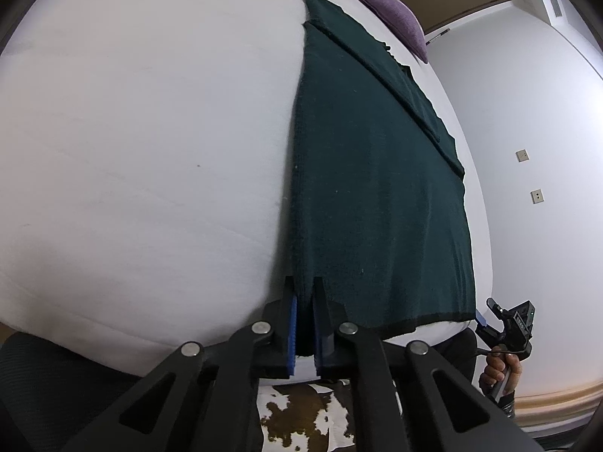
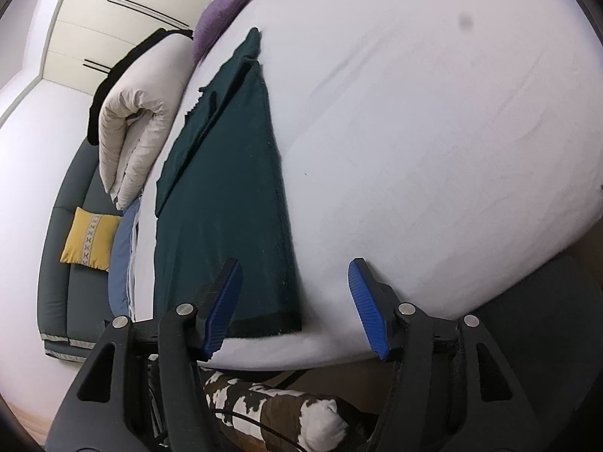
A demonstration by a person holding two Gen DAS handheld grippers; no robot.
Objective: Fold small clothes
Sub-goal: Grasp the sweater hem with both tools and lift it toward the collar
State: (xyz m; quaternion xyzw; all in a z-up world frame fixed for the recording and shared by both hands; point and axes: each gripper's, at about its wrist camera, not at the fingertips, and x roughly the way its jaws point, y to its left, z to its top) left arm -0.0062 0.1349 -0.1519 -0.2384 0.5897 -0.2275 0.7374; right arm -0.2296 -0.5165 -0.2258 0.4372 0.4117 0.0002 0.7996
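A dark green garment lies flat on the white bed, folded into a long strip that runs from the bed's near edge toward the pillows. Its black hem sits at the near edge of the bed, and a folded sleeve layer lies along one long side of the strip.

The left gripper is at the near hem corner of the garment. Its 2 blue-padded fingers are nearly closed, with the garment's edge pinched between them.

The right gripper hangs over the near edge of the bed at the garment's other hem corner. Its fingers are spread wide and grip nothing; 1 pad lies over the garment, the other over bare sheet beside it. In the left view, this gripper shows just past the hem corner, held in a hand.

Beyond the far end of the garment lies a purple pillow. Beside the bed, a folded beige duvet rests on a grey sofa with a yellow cushion. A brown-and-white patterned cloth lies below the bed's near edge.
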